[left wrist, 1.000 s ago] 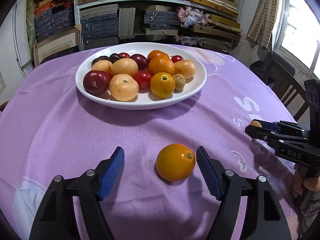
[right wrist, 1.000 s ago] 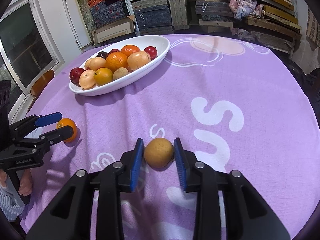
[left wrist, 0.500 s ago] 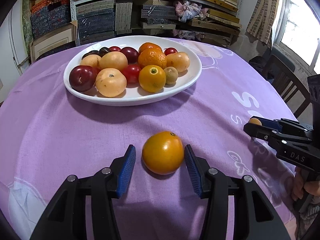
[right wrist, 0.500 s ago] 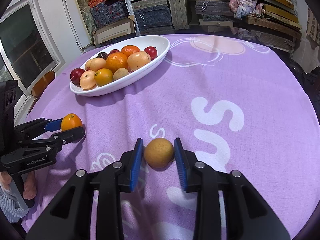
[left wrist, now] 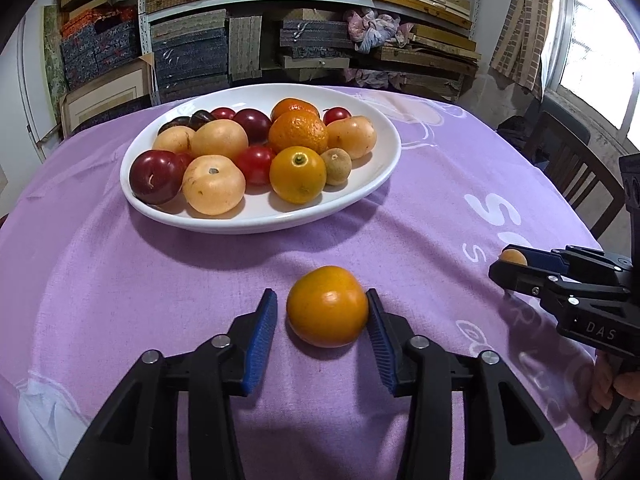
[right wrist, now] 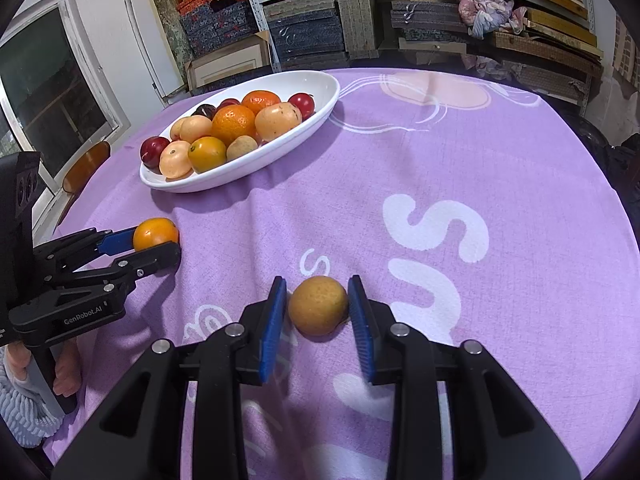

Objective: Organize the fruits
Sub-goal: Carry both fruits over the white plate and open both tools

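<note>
A small orange fruit (left wrist: 327, 306) lies on the purple tablecloth between the blue pads of my left gripper (left wrist: 321, 294). Its jaws are closing: the right pad touches the fruit and a thin gap shows at the left pad. The right wrist view shows the same left gripper (right wrist: 160, 242) and orange fruit (right wrist: 155, 233) at the left. My right gripper (right wrist: 317, 284) is shut on a tan round fruit (right wrist: 318, 305) that rests on the cloth. A white oval plate (left wrist: 256, 224) behind holds several red, orange and peach-coloured fruits.
The round table's cloth (right wrist: 440, 184) has white lettering. Shelves stacked with boxes (left wrist: 304, 32) stand behind the table. A wooden chair (left wrist: 576, 176) stands at the right edge and another chair (right wrist: 80, 168) at the left near a window. A hand (left wrist: 616, 384) holds the right gripper's handle.
The left gripper's jaws have narrowed from wide apart to close around the orange fruit, and it has edged nearer to it. The right gripper and tan fruit have stayed put.
</note>
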The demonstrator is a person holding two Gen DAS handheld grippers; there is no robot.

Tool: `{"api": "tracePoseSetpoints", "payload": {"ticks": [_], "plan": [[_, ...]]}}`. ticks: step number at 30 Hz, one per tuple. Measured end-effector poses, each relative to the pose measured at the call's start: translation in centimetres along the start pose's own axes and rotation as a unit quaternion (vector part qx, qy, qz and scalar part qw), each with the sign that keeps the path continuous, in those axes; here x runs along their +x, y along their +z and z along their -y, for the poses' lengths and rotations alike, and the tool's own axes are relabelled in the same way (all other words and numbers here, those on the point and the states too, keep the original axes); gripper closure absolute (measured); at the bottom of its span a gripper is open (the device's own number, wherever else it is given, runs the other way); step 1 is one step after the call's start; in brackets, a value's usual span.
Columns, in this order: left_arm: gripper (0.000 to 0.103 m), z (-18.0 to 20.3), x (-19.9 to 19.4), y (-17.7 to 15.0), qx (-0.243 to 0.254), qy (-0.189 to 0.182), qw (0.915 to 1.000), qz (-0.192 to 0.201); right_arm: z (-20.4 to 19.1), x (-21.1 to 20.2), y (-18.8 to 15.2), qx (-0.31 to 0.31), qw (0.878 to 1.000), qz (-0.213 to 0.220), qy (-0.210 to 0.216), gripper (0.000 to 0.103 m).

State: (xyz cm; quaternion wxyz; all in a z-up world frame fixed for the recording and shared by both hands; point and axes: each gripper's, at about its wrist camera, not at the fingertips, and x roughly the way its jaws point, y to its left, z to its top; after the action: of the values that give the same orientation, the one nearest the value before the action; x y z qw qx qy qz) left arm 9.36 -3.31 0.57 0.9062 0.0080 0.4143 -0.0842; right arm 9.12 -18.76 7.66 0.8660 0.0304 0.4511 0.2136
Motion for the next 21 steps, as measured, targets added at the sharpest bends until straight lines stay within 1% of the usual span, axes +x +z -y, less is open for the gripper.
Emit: {"api": "tracePoseSetpoints", "payload": {"ticks": [3, 7, 10, 14, 16, 19, 21], "plan": [[0.064, 0.0, 0.2, 0.3, -0.003, 0.003, 1.0000, 0.001, 0.0, 0.0, 0.0, 0.000, 1.000, 0.000, 0.000, 0.071], [0.064, -0.1, 0.1, 0.2, -0.007, -0.017, 0.9998, -0.001, 0.0, 0.0, 0.0, 0.001, 1.000, 0.000, 0.001, 0.071], [0.064, -0.9, -0.8, -0.4, -0.020, -0.028, 0.9994, -0.001, 0.1, 0.0, 0.0, 0.001, 1.000, 0.000, 0.001, 0.071], [0.064, -3.3, -3.0, -0.8, -0.041, -0.021, 0.9989, 0.012, 0.0, -0.1, 0.0, 0.003, 1.000, 0.003, 0.000, 0.072], [0.064, -4.8, -4.1, -0.4, -0.049, -0.013, 0.9985, 0.019, 0.0, -0.6, 0.0, 0.005, 1.000, 0.017, 0.002, 0.073], [0.064, -6.9, -5.7, 1.4, -0.053, 0.008, 0.9979, 0.036, -0.8, -1.0, 0.2, -0.004, 1.000, 0.031, -0.002, 0.075], [0.064, -8.0, -6.5, 3.0, -0.055, 0.018, 0.9973, 0.045, -1.5, -0.8, 0.2, -0.015, 0.999, 0.031, -0.015, 0.078]]}}
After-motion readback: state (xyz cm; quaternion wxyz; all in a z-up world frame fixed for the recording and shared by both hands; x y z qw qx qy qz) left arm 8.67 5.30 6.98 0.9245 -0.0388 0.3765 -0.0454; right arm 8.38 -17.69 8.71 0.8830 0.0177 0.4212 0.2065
